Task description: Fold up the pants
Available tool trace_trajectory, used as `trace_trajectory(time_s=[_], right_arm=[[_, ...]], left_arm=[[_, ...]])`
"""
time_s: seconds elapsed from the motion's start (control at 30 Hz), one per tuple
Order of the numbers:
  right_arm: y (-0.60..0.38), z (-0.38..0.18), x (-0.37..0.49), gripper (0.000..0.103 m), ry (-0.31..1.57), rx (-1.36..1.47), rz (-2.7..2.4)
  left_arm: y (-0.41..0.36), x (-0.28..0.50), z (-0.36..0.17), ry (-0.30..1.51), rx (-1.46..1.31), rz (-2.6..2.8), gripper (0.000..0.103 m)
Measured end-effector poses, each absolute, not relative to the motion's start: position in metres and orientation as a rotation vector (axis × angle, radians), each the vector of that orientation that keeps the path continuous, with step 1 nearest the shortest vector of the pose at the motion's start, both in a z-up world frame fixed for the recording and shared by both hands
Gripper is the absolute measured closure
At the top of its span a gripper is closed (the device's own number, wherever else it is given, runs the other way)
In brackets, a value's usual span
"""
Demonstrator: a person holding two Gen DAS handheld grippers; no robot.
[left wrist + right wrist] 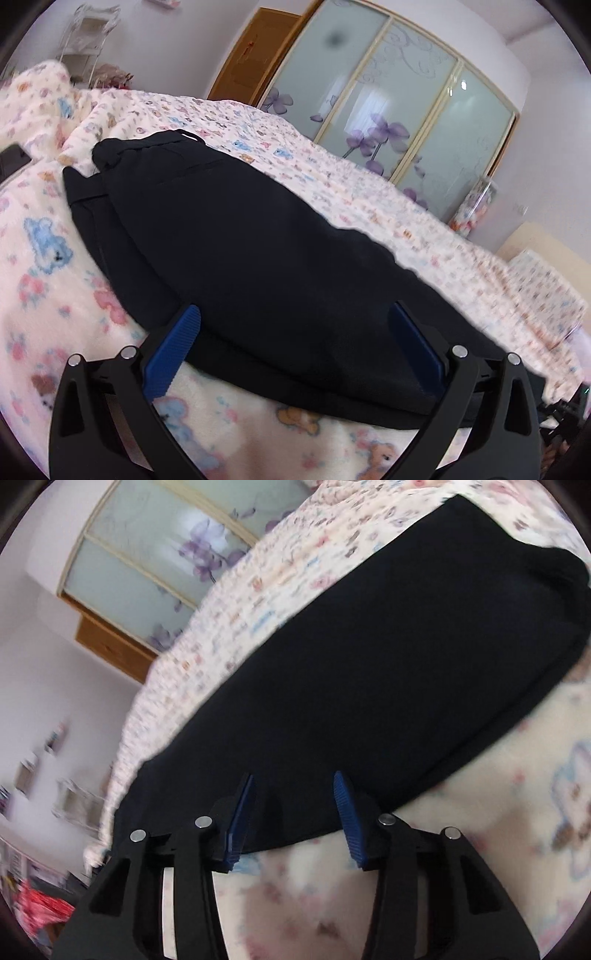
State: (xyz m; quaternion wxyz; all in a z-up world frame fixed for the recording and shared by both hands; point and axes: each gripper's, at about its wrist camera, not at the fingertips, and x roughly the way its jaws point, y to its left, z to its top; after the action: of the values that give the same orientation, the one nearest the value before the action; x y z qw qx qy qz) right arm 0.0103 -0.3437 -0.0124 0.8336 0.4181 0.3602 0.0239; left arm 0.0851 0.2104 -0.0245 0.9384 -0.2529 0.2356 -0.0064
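- We see no open container with contents; the nearest thing to storage is the wardrobe point(399, 122) behind the bed, its frosted sliding doors printed with purple flowers and shut.
- The black pants point(258, 251) lie folded lengthwise on the bed, laid flat on the blanket point(48, 295) — waistband end toward the far left in the left wrist view, with a small white loop at its top edge.
- The left gripper point(295, 325) sits low over the near end of the pants; its blue fingers point(173, 350) stand wide apart, the cloth lying between them, and we see no pad pressing on it.
- The right gripper point(295, 805) hovers at the near edge of the pants point(369, 672) with its blue pads point(347, 816) at a middling gap; the fabric runs up to them, but we see no pinch.
- The blanket is a fleecy cream one, patterned with blue and brown teddy bears and pink flowers; it covers the whole bed and bunches at the far left.
- In the room: a wooden door point(258, 51) beside the wardrobe, pale walls, a white wire shelf point(88, 37) in the far left corner, and a dark flat object point(14, 158) on the blanket's left edge.
- The right wrist view is blurred on its left side — red clutter point(40, 908) low there cannot be made out.
- We can read no writing or brand anywhere.
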Motion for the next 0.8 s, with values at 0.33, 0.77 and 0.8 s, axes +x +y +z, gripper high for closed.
trace_trajectory(time_s=[0.33,0.77,0.8], right_arm=[[-0.370,0.008,-0.021,0.037,0.671,0.867,0.016],[-0.358,0.001,-0.035,0.037,0.679,0.884,0.017],[-0.358,0.001,-0.035,0.037,0.679,0.881,0.017]], left_arm=[[0.331,0.103,-0.018,0.588,-1.042,-0.059,0.002],[0.374,0.156,-0.034,0.701,-1.164,0.021,0.063],[0.376,0.154,-0.037,0.713,-1.167,0.038,0.079]])
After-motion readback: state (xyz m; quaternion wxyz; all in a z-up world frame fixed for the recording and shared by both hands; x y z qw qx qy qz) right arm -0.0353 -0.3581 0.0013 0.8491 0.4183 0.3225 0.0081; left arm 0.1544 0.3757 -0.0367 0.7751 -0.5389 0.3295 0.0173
